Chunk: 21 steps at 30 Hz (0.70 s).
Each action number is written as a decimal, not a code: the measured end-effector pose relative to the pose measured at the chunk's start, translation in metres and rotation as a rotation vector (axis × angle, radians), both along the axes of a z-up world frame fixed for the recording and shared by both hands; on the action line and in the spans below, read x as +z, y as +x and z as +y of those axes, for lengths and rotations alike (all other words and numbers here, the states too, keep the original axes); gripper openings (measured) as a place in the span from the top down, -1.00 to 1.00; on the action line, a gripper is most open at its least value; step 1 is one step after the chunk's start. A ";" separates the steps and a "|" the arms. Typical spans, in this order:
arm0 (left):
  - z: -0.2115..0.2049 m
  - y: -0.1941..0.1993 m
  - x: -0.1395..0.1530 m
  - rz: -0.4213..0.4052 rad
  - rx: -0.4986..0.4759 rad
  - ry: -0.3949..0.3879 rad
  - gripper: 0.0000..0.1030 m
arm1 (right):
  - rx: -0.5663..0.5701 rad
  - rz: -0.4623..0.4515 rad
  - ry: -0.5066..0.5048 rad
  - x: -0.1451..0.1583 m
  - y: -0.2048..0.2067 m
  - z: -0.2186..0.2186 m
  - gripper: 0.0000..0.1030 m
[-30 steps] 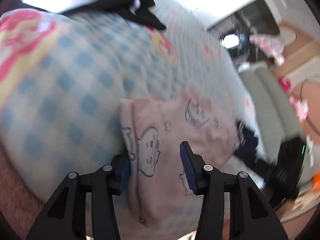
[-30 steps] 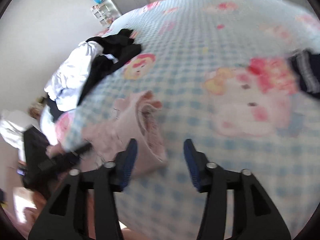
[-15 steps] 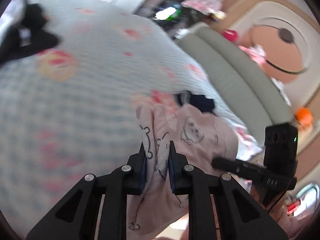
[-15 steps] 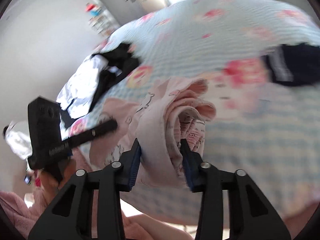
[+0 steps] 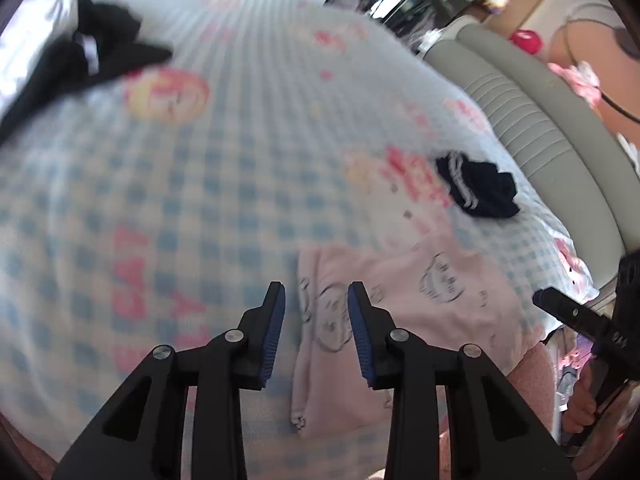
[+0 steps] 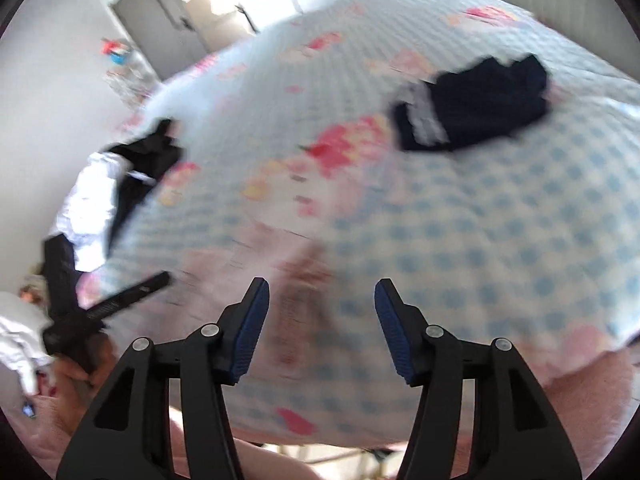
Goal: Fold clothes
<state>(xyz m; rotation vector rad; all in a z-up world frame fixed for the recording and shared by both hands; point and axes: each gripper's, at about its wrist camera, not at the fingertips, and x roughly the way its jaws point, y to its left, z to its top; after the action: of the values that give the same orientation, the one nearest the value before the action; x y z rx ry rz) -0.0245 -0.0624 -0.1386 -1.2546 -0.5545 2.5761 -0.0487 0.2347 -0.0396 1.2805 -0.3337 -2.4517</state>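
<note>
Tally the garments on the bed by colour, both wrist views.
Pink: 1, the pink printed garment at the near edge
Navy: 1, the navy striped piece
Black: 1, the black garment on the far pile
White: 1, the white garment under it
Total: 4

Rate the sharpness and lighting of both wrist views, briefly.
Left wrist view: the checked bedspread is motion-blurred, the pink garment softly smeared, the left gripper sharp, and the window glare at top is blown out. Right wrist view: heavier blur on the garment, the right gripper crisp, fisheye bending throughout.
</note>
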 end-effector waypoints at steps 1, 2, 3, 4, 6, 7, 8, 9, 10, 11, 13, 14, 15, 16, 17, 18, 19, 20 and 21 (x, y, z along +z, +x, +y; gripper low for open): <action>0.003 0.001 0.001 0.015 -0.009 0.006 0.32 | 0.032 0.013 -0.017 0.001 -0.001 -0.006 -0.11; 0.007 0.002 0.001 0.029 -0.019 0.013 0.32 | 0.059 0.014 -0.013 -0.003 -0.005 -0.016 -0.10; 0.011 0.002 0.001 0.043 -0.030 0.019 0.32 | 0.084 0.008 0.006 -0.009 -0.010 -0.029 -0.04; 0.015 0.000 -0.006 0.040 -0.032 0.029 0.32 | 0.097 -0.007 0.038 -0.020 -0.016 -0.038 0.02; 0.021 -0.006 -0.033 -0.045 -0.011 0.019 0.32 | 0.095 -0.039 0.127 -0.045 -0.026 -0.052 0.24; 0.025 -0.010 -0.052 -0.111 0.005 -0.005 0.36 | 0.085 -0.042 0.162 -0.055 -0.028 -0.053 0.25; 0.025 -0.011 -0.060 -0.134 0.014 -0.023 0.47 | 0.077 -0.049 0.155 -0.061 -0.029 -0.049 0.25; 0.018 -0.006 -0.061 -0.115 0.031 0.007 0.48 | 0.068 -0.059 0.127 -0.066 -0.030 -0.042 0.23; 0.013 -0.002 -0.057 -0.101 0.049 0.023 0.47 | 0.054 -0.071 0.096 -0.067 -0.028 -0.034 0.20; 0.010 0.000 -0.052 -0.092 0.062 -0.001 0.33 | 0.038 -0.084 0.064 -0.066 -0.026 -0.027 0.14; 0.003 0.001 -0.045 -0.079 0.091 -0.046 0.37 | 0.029 -0.083 0.040 -0.061 -0.019 -0.016 0.06; -0.001 0.002 -0.042 -0.076 0.106 -0.060 0.37 | 0.026 -0.076 0.032 -0.056 -0.014 -0.012 0.06; -0.008 0.002 -0.043 -0.082 0.089 0.014 0.35 | 0.023 -0.070 0.022 -0.051 -0.010 -0.009 0.06; -0.015 0.002 -0.046 -0.089 0.068 0.100 0.29 | 0.020 -0.062 0.008 -0.045 -0.007 -0.008 0.06; -0.020 0.002 -0.048 -0.099 0.061 0.174 0.25 | 0.017 -0.053 -0.009 -0.040 -0.004 -0.007 0.06; -0.022 0.003 -0.048 -0.092 0.058 0.195 0.24 | 0.015 -0.044 -0.025 -0.034 -0.002 -0.005 0.06; -0.023 0.004 -0.048 -0.084 0.054 0.209 0.23 | 0.015 -0.035 -0.042 -0.029 -0.001 -0.003 0.06; -0.021 0.005 -0.044 -0.065 0.050 0.183 0.23 | 0.008 -0.026 -0.045 -0.025 0.000 -0.001 0.06; -0.018 0.007 -0.039 -0.045 0.046 0.152 0.23 | -0.003 -0.016 -0.040 -0.021 0.000 0.001 0.06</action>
<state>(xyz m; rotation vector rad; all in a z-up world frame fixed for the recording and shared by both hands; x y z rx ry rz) -0.0172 -0.0809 -0.1781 -1.2644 -0.7815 2.4937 -0.0489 0.2354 -0.0603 1.2848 -0.3880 -2.4260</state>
